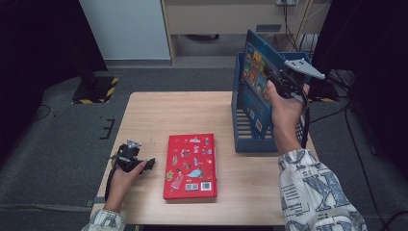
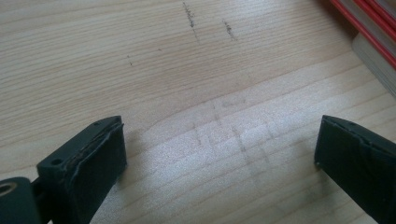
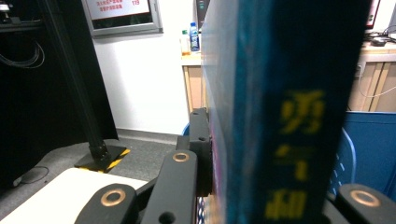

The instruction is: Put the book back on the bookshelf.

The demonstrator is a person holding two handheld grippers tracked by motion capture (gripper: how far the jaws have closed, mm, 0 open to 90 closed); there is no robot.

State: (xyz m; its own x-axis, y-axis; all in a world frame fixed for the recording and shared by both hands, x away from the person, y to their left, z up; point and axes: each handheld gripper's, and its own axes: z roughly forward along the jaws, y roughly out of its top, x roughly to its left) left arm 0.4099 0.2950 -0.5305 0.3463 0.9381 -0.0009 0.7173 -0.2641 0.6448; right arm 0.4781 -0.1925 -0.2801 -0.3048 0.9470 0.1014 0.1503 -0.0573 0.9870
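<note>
A blue picture book (image 1: 255, 72) is held upright and tilted over the blue file rack (image 1: 245, 144) at the table's right. My right gripper (image 1: 281, 79) is shut on the book near its edge. In the right gripper view the blue book (image 3: 280, 116) stands between the jaws, and one black finger (image 3: 201, 144) presses flat against its cover. A red picture book (image 1: 190, 166) lies flat on the wooden table (image 1: 168, 110). Left of it my left gripper (image 1: 144, 163) rests low, open (image 2: 219, 154), with only bare wood between its jaws.
The red book's edge (image 2: 369, 28) shows at the upper right of the left gripper view. The rack's slotted floor (image 1: 243, 127) is visible beneath the blue book. Dark floor surrounds the table, with a stand base marked in yellow and black (image 1: 96, 89) behind it.
</note>
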